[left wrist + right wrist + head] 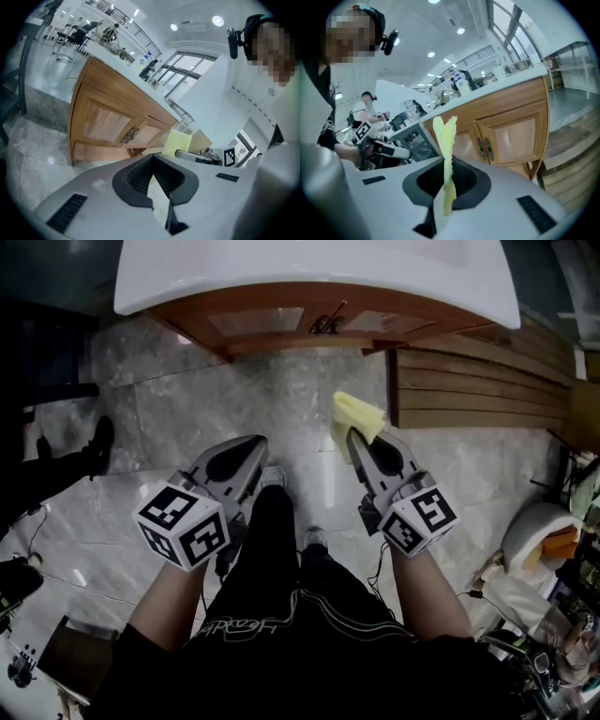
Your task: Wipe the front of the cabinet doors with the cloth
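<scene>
Head view has the right gripper (362, 434) holding the thin yellow cloth (354, 414) up, well short of the far wooden cabinet doors (281, 322). Its own view shows the jaws clamped on the cloth's edge, door fronts behind. Meanwhile the left gripper (253, 446) is closed on nothing.

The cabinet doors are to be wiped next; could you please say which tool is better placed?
Right: the right tool is shut on the yellow cloth and faces the cabinet doors. The left tool is shut on nothing.
</scene>
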### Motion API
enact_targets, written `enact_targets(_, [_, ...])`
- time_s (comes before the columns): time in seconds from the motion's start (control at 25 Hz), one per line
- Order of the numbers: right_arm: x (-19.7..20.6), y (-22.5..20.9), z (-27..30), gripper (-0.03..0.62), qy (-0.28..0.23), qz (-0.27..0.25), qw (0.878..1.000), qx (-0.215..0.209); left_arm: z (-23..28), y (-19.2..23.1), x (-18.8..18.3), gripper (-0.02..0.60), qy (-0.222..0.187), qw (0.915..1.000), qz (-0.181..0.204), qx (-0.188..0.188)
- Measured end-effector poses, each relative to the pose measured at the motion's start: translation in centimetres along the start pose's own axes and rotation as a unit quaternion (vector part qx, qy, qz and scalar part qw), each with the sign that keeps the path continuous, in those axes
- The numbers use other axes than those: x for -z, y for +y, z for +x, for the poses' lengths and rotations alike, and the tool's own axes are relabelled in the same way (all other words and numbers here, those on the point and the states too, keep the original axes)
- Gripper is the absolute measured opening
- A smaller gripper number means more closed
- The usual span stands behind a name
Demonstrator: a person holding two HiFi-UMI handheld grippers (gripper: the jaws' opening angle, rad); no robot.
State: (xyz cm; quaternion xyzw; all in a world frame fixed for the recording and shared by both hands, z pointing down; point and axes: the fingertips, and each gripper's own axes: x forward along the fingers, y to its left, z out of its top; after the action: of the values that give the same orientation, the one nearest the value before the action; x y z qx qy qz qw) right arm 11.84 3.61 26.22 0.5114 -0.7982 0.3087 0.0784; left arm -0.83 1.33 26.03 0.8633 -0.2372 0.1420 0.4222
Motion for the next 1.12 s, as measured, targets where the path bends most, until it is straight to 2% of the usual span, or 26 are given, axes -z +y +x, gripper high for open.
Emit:
enact_targets(0.2, [-4.2, 7.0, -7.4, 0.041, -0.004, -0.076, 0.992, -0.098, -3.8, -8.5, -1.4, 0.006, -0.05, 0.9954, 0.08, 0.017])
enact_targets(0.4, [-7.2, 11.7, -17.6, 0.041, -0.025, -0.117, 0.985, -0.123, -8.5, -19.0, 0.6, 0.006, -0.079, 0.9893, 0.12, 0.029])
enact_targets(0.56, [-8.2, 17.2, -26.6, 0.041, -0.042, -0.153, 0.974, -0.162, -13.2, -28.4, 2.6, 0.006, -0.111, 0.9806, 0.157, 0.037])
enact_targets(0.72, [-7.7, 19.8, -32.0, 0.041, -0.058, -0.196, 0.967, -0.149, -16.3, -34.6, 3.1, 0.006, -0.151, 0.9696, 0.189, 0.037])
enact_targets(0.76, [-7.5, 20.5, -33.5, 0.041, -0.065, -0.189, 0.968, -0.15, -17.1, -36.0, 3.6, 0.006, -0.157, 0.9674, 0.195, 0.036])
enact_targets(0.92, [-8.4, 23.3, -40.0, 0.041, -0.111, -0.131, 0.966, -0.196, -20.5, -41.4, 5.2, 0.006, -0.166, 0.9581, 0.231, 0.032])
enact_targets(1.04, [-8.2, 24.3, -43.2, 0.041, -0.113, -0.114, 0.965, -0.207, -22.2, -44.9, 6.3, 0.006, -0.174, 0.9518, 0.25, 0.036])
enact_targets(1.12, [-8.2, 25.2, -45.2, 0.04, -0.115, -0.076, 0.962, -0.235, -23.0, -47.0, 6.8, 0.006, -0.184, 0.9472, 0.259, 0.043])
